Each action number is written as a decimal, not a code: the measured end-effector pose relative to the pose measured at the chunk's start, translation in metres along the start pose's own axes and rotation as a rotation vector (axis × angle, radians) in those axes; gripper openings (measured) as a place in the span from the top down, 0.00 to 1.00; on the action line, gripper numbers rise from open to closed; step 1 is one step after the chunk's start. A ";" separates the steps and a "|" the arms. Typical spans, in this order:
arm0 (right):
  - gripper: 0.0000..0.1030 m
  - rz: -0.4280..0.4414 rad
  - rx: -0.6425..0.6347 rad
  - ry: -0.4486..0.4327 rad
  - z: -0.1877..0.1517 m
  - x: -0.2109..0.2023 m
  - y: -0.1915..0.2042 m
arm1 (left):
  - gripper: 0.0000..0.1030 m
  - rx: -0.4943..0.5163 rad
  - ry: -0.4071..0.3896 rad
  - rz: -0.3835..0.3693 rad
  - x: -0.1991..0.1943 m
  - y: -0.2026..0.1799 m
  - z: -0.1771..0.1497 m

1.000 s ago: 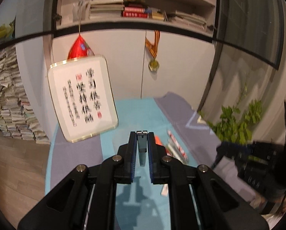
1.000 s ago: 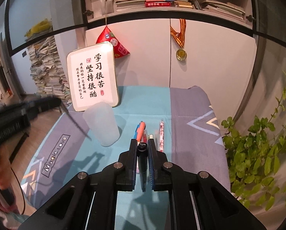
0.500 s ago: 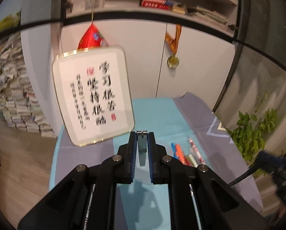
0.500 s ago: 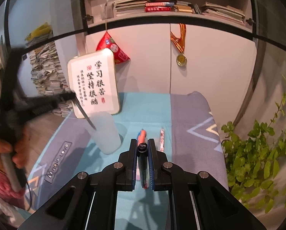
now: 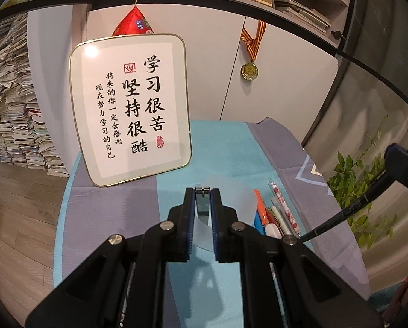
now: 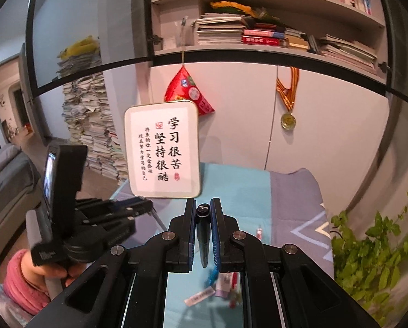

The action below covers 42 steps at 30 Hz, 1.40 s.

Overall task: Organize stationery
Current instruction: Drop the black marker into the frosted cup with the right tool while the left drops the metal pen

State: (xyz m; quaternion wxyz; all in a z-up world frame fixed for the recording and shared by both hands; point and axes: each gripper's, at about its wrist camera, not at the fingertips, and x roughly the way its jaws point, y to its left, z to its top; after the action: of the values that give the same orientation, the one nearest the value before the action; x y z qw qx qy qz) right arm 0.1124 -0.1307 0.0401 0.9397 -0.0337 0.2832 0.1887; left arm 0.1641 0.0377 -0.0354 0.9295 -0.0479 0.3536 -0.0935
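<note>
Right tongs (image 6: 203, 229) with black pen (image 6: 203, 235) lifted off mat; left tongs (image 5: 203, 205) now above cup (image 5: 231, 205).

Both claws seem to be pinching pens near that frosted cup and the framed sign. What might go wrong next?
Three risks, as guesses:
1. The left gripper hangs right over the light plastic cup; a nudge may tip it.
2. The black pen in the right gripper could slip.
3. The framed sign stands close and could be knocked.
</note>
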 end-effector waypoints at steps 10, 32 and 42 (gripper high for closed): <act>0.90 0.000 0.004 0.002 0.007 0.008 0.002 | 0.91 0.014 0.050 -0.033 0.018 -0.004 -0.008; 0.89 0.047 -0.068 -0.007 0.037 0.048 0.040 | 0.61 -0.024 -0.073 0.027 -0.051 0.026 -0.042; 0.89 0.032 -0.070 0.072 0.024 0.085 0.042 | 0.61 -0.031 -0.029 0.024 -0.039 0.032 -0.051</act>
State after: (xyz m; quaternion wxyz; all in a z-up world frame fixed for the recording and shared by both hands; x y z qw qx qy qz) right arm 0.1747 -0.0595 0.0157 0.9239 -0.0690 0.3107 0.2122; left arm 0.1056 0.0757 -0.0528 0.9348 -0.0593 0.3418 -0.0763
